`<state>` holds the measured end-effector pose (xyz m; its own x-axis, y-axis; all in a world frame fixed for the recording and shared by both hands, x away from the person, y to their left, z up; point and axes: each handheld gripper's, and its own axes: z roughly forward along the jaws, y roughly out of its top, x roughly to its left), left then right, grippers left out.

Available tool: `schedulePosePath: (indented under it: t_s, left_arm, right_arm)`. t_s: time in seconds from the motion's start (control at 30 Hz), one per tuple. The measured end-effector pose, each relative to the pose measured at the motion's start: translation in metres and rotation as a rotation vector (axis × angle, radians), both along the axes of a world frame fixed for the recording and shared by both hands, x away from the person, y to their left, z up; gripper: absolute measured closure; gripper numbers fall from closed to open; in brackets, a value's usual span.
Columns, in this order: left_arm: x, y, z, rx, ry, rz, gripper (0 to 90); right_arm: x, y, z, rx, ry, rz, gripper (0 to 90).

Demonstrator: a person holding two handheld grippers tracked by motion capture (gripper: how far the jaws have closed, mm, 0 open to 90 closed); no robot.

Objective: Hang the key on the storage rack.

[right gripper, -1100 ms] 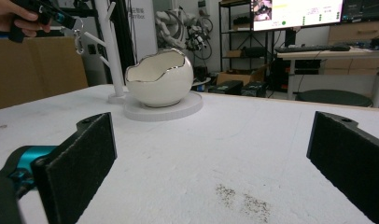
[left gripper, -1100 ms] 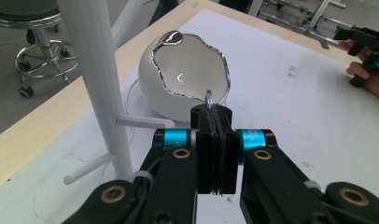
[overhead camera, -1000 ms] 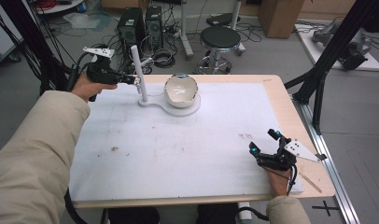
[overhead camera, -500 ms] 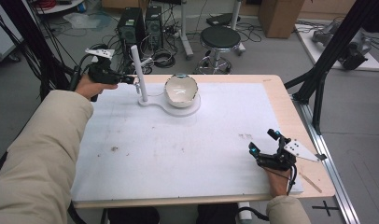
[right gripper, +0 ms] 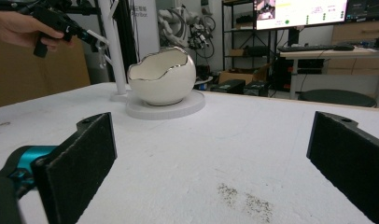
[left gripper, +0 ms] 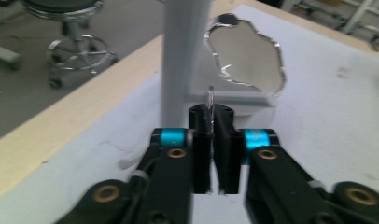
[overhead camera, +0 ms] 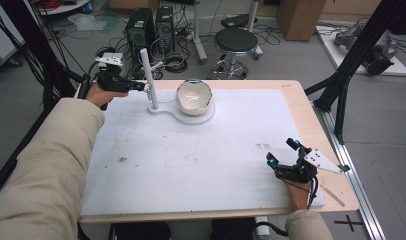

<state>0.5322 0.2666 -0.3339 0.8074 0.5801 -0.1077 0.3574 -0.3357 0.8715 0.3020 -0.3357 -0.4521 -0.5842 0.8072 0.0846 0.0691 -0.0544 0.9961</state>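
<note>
The white mat (overhead camera: 191,165) on the table spreads out in front of the white post (overhead camera: 147,75). It is bare apart from a few dark specks well to the near side of the post. The post stands upright on a flat white base (overhead camera: 163,109) at the mat's far edge. On the round end of that base, just beside the post, sits an egg-shaped bowl (overhead camera: 193,96) with a broken-looking silver rim.

The right gripper (overhead camera: 282,151) rests low over the mat, well apart from the post on the near right. Its claw is wide apart, with nothing between the pads.

The left gripper (overhead camera: 143,87) is right at the post, about halfway up it. Its tips point at the post from the side away from the bowl.

What has changed is in this claw: its jaws have just been opening. In the left gripper view the two pads stand only a narrow slit apart. A thin silvery piece (left gripper: 210,95) is between them, and its end pokes out toward the post. Whether the pads still pinch it or have let go, I cannot tell.

My reading is that the piece is meant for the post and the release is starting. If so, the placement is nearly done, and the risk is that the piece slips off the post as the grip slackens.
</note>
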Motion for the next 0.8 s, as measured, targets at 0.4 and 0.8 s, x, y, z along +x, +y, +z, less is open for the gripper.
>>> schedulePosePath:
  t_s: [0.4, 0.8]
  left_arm:
    - [-0.040, 0.044, 0.000, -0.068, -0.043, 0.144, 18.7]
    - [-0.163, 0.051, -0.004, -0.088, -0.256, 0.082, 1.7]
  right_arm:
    - [0.000, 0.002, 0.000, -0.011, 0.004, 0.003, 0.5]
    - [0.009, 0.003, 0.003, -0.049, 0.036, 0.007, 0.5]
